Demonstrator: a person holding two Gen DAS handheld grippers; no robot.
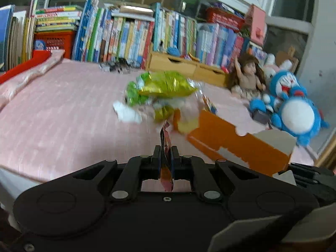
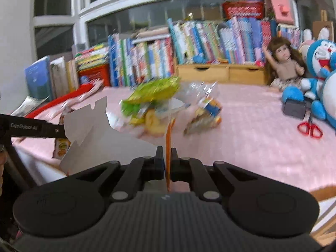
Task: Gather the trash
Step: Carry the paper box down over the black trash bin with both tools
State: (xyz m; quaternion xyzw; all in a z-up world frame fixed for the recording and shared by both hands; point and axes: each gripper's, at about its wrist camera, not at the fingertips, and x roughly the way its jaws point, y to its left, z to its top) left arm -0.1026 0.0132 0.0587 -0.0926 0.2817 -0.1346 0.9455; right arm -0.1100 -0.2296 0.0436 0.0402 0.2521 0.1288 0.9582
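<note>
Nearest the left wrist camera, the left gripper (image 1: pixel 166 153) has its fingers closed almost together on a small red snack wrapper (image 1: pixel 166 147), which stands on edge between the pads and pokes out above and below them. In the right wrist view, the right gripper (image 2: pixel 167 155) is likewise pinched nearly shut, on the thin orange edge of a flattened cardboard box (image 1: pixel 237 145); from the left view that box shows as an orange panel with a grey inner flap reaching toward the right side of the pink bedspread (image 1: pixel 63 115), while from the right view its white underside (image 2: pixel 86 126) lies beside the left gripper's black finger. Just beyond both grippers sits the remaining trash pile (image 1: pixel 163 96): a green and yellow foil bag on top, crumpled white paper and clear plastic below, all blurred. Farther off, red scissors (image 2: pixel 310 129) lie near a blue plush toy (image 1: pixel 294 109) and a doll (image 2: pixel 283 61), with rows of books (image 1: pixel 126 37) along the window. The step in hand seems to be gathering: each gripper already carries a piece. Next, the wrapper probably needs dropping into the box or a bin, though no bin is visible, so where it goes cannot be told.
</note>
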